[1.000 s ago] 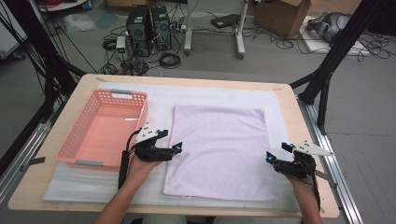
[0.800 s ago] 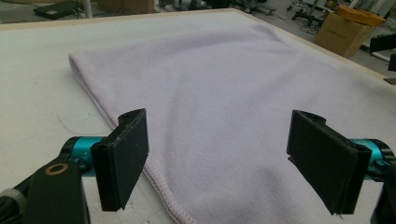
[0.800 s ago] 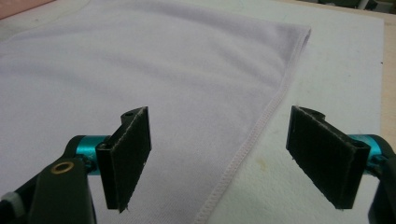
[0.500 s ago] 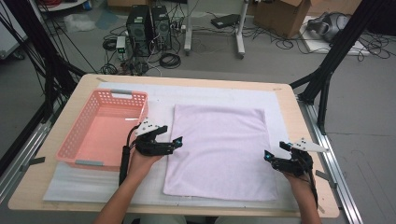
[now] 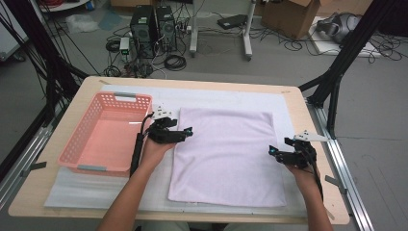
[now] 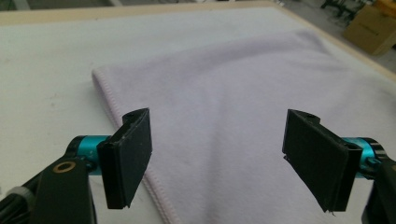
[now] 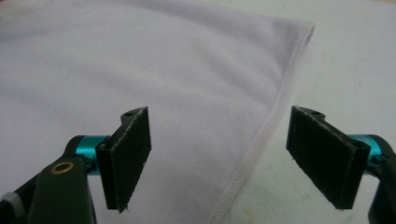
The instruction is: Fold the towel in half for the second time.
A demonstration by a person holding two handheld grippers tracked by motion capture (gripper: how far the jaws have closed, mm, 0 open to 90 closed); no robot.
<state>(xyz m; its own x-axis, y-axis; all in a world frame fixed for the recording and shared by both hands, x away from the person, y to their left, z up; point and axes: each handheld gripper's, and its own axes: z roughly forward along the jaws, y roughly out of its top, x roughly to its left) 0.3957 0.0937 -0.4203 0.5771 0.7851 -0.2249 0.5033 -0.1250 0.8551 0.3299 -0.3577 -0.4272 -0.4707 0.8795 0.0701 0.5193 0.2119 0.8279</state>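
No readable text, labels, brands or nos. anywhere. Lilac towel point(image 5: 226, 159) under both grippers: plain, no tag or print. Pink basket point(image 5: 103, 137) just beside the left gripper point(image 5: 185, 134): no markings. Cardboard box point(image 5: 288, 12) and PC towers point(image 5: 154, 24) far off past the table: too small/blurred to read. Gripper pads point(image 6: 128, 156) blank.

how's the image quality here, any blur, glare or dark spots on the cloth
High view: even, soft light on the lilac cloth, no glare. Left gripper view: the open left gripper looks sharp, the far cloth edge soft. Right gripper view: the open right gripper is crisp, the far cloth washed pale.
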